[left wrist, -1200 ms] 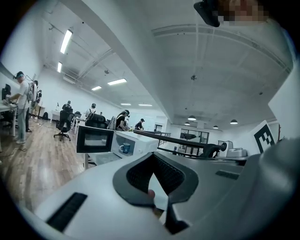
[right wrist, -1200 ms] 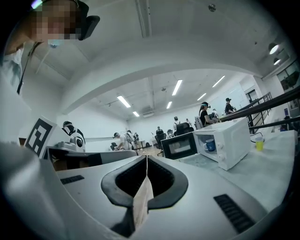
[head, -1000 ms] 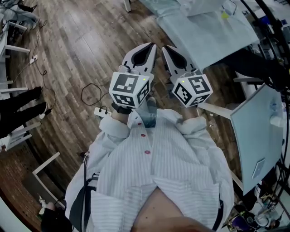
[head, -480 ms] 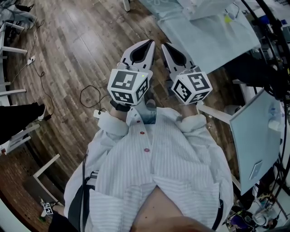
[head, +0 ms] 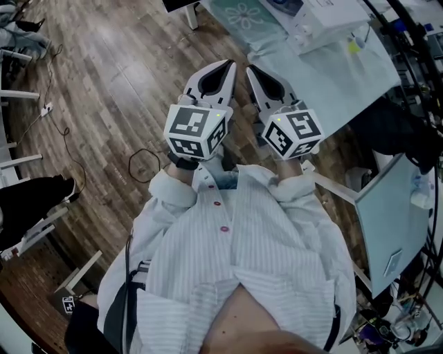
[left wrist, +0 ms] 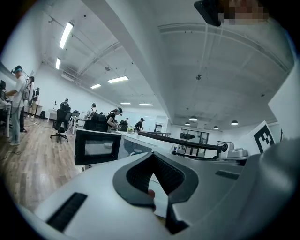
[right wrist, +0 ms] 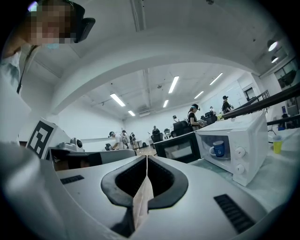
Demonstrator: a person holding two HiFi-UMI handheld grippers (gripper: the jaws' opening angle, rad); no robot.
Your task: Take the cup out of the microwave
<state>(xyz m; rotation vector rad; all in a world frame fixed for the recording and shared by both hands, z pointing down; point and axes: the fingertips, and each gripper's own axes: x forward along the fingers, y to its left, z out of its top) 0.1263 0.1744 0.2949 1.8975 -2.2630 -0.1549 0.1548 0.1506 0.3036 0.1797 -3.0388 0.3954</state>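
A blue cup (right wrist: 218, 149) stands inside a white microwave (right wrist: 243, 145) whose black-framed door (right wrist: 177, 147) hangs open to the left. The same door (left wrist: 96, 147) appears in the left gripper view. In the head view the microwave (head: 325, 14) sits on a table with a pale green cloth (head: 332, 72) at the top. My left gripper (head: 228, 67) and right gripper (head: 250, 69) are held side by side close to the person's chest, both shut and empty, well short of the table. Their jaws also meet in the gripper views: left gripper (left wrist: 152, 155), right gripper (right wrist: 146, 158).
Below is wooden floor with a looped cable (head: 142, 162) at the left. A pale panel (head: 387, 221) stands at the right beside dark cables. A yellow cup (right wrist: 277, 144) stands on the table right of the microwave. People and office chairs (left wrist: 61, 124) are far off.
The floor has slid down the head view and the table with the microwave has come nearer. Both grippers stay shut in the same place before the chest.
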